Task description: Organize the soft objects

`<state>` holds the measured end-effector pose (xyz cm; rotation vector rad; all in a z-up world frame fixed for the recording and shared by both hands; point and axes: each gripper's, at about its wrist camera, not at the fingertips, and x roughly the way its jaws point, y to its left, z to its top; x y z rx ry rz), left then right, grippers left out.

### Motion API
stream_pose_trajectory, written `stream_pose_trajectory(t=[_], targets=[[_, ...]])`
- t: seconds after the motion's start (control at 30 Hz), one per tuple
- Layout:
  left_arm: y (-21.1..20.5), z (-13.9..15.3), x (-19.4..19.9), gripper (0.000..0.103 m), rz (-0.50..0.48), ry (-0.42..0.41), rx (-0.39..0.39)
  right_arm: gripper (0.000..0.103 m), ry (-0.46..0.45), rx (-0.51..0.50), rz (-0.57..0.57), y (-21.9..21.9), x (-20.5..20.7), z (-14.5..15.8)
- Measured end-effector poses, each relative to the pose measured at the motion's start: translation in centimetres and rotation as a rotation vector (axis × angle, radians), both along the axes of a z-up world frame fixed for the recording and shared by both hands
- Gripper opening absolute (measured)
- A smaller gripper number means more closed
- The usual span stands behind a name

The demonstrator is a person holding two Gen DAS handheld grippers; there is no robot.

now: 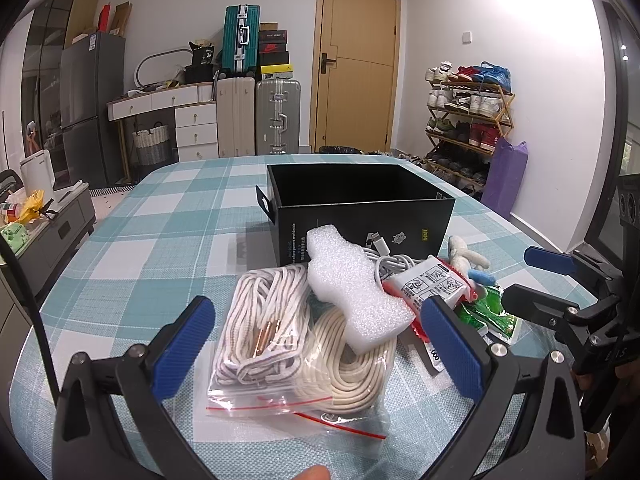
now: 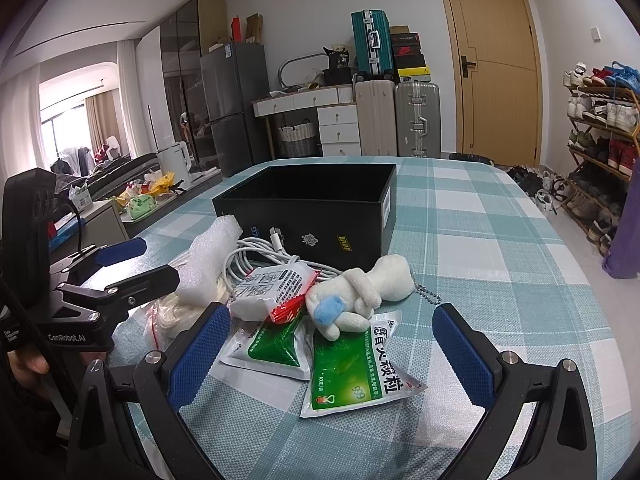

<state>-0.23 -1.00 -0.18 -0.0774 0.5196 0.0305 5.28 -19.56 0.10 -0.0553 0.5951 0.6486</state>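
Observation:
An open black box (image 1: 360, 208) (image 2: 312, 208) stands on the checked tablecloth, with a pile of soft items in front of it. My left gripper (image 1: 318, 344) is open, straddling a zip bag of white laces (image 1: 264, 320), a bagged cream rope coil (image 1: 352, 368) and a white foam piece (image 1: 352, 288). My right gripper (image 2: 332, 354) is open, low over two green sachets (image 2: 352, 372) and a white plush toy (image 2: 360, 292). A white-and-red packet (image 2: 272, 288) and a white cable (image 2: 260, 256) lie between the two groups. Neither gripper holds anything.
The teal checked table (image 1: 160, 240) reaches well beyond the box. A low cabinet with clutter (image 1: 48, 216) stands to the left. Suitcases (image 1: 276, 116), a door and a shoe rack (image 1: 468, 120) with a purple bag line the far wall.

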Motion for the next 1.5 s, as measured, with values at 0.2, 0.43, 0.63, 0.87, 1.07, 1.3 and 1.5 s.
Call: stream_pose_trajectory(t=[0.2,0.43,0.63,0.87,1.07,1.3,1.5], targets=[[0.1,0.0,0.0,0.103,-0.001,0.000,0.000,0.103,0.000,-0.002,-0.002,0.0,0.0,0.0],[0.1,-0.1,0.1,0.103,0.001,0.000,-0.003,0.103,0.011,-0.013,-0.003,0.1,0.2,-0.1],[0.6,-0.1,0.2,0.103,0.004,0.015,-0.029,0.103,0.029,-0.045,-0.005,0.6,0.5,-0.2],[1.4,0.3,0.4,0.103,0.013,0.034,-0.044,0.103,0.039,-0.079,-0.012,0.9,0.8,0.0],[2.7,0.9,0.9,0.103,-0.001,0.067,-0.055,0.103,0.030,-0.101,-0.014,1.2,0.8,0.5],[4.2,1.2,1.4,0.103,0.068,0.073,-0.037,0.103,0.043,-0.098,-0.046,0.9,1.4,1.0],[5.1,0.5,2.3,0.103,0.054,0.145,-0.048,0.103,0.068,-0.117,-0.090,0.8,2.4,1.0]])
